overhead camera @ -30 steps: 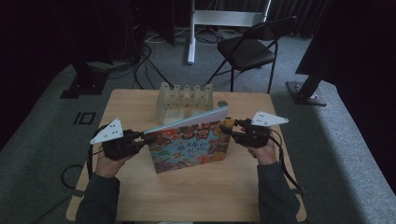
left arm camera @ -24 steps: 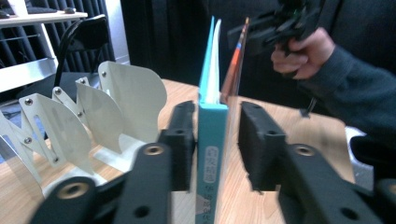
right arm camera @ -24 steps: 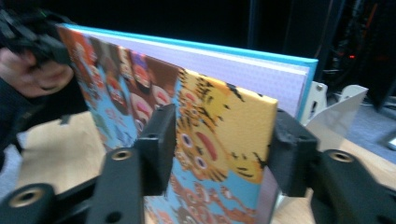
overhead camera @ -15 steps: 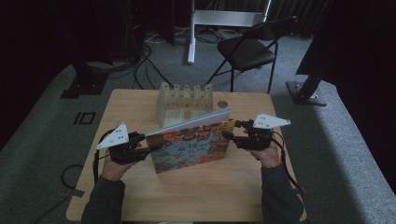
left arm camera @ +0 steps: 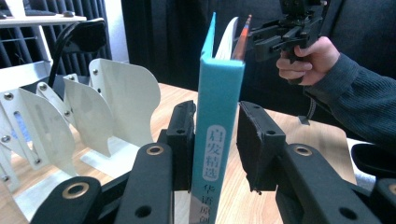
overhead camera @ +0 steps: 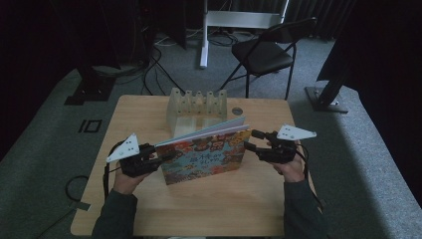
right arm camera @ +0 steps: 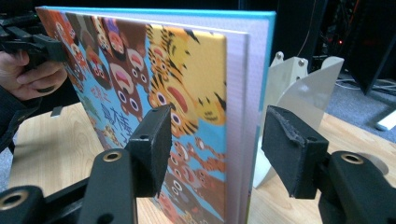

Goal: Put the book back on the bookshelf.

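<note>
book [overhead camera: 206, 154] lowered; both tongs astride it.

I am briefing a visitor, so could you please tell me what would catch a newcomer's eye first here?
First, the colourful picture book standing upright mid-table, its teal spine between the left tool and its page edge between the right tool. Behind it stands a white divider rack, with a black folding chair beyond the table.

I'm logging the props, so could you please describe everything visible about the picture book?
The picture book is a thin hardcover with a teal spine bearing Chinese characters and a bright cartoon-animal cover. It stands upright on its lower edge on the wooden table, before the white rack, its pages slightly fanned, each end between gripper jaws.
</note>
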A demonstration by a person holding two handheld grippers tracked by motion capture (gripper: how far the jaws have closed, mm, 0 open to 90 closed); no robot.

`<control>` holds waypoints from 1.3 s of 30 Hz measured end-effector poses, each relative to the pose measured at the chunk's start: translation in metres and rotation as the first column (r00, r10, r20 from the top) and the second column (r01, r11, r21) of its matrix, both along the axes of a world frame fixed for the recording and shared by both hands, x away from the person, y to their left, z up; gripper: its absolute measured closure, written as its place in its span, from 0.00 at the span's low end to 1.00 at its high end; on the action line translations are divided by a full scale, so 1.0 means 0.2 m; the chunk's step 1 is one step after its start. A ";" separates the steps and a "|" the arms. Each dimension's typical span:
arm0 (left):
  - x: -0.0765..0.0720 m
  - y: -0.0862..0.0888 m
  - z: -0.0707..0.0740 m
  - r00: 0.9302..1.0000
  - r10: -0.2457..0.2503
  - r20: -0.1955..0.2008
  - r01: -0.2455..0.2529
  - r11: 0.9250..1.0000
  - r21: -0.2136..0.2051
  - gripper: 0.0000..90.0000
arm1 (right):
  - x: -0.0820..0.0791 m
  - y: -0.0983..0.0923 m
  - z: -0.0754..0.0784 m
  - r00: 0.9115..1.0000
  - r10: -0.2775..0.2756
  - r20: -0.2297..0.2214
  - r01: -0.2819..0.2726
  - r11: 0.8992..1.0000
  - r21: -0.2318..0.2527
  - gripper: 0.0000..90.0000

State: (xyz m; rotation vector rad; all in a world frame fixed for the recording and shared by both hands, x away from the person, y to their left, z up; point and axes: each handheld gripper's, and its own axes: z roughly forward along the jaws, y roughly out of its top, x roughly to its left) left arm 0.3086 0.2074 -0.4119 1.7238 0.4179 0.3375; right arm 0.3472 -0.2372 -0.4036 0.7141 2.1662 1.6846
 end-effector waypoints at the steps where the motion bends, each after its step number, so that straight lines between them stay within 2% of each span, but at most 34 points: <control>1: 0.00 -0.01 0.00 1.000 -0.001 -0.002 0.001 1.000 0.000 0.75 | 0.00 0.00 -0.01 1.000 -0.002 -0.003 0.002 1.000 0.001 0.47; 8: 0.01 -0.07 -0.03 1.000 -0.011 0.008 0.011 1.000 0.028 0.75 | -0.01 -0.04 -0.04 1.000 -0.019 -0.018 0.019 1.000 -0.006 0.47; 15: 0.02 -0.14 -0.07 1.000 -0.028 0.001 0.028 0.999 0.043 0.75 | -0.02 -0.08 -0.08 0.999 -0.036 -0.037 0.036 0.999 -0.015 0.47; 20: 0.02 -0.17 -0.08 0.998 -0.055 -0.006 0.055 0.998 0.023 0.75 | -0.03 -0.12 -0.12 0.997 -0.056 -0.057 0.055 0.998 -0.016 0.47; 26: 0.00 -0.18 -0.09 0.997 -0.077 0.012 0.077 0.997 0.028 0.83 | -0.03 -0.16 -0.16 0.994 -0.074 -0.076 0.074 0.997 -0.016 0.47; 31: -0.04 -0.20 -0.08 0.998 -0.052 0.041 0.050 0.997 0.051 0.89 | -0.03 -0.18 -0.19 0.992 -0.088 -0.094 0.086 0.996 -0.021 0.47; 32: -0.04 -0.20 -0.08 0.999 -0.039 0.039 0.037 0.998 0.045 0.89 | -0.03 -0.18 -0.20 0.991 -0.092 -0.096 0.090 0.996 -0.023 0.47; 39: -0.06 -0.21 -0.10 0.998 -0.043 0.043 0.042 0.999 0.013 0.89 | -0.02 -0.19 -0.23 0.988 -0.116 -0.101 0.112 0.993 -0.046 0.47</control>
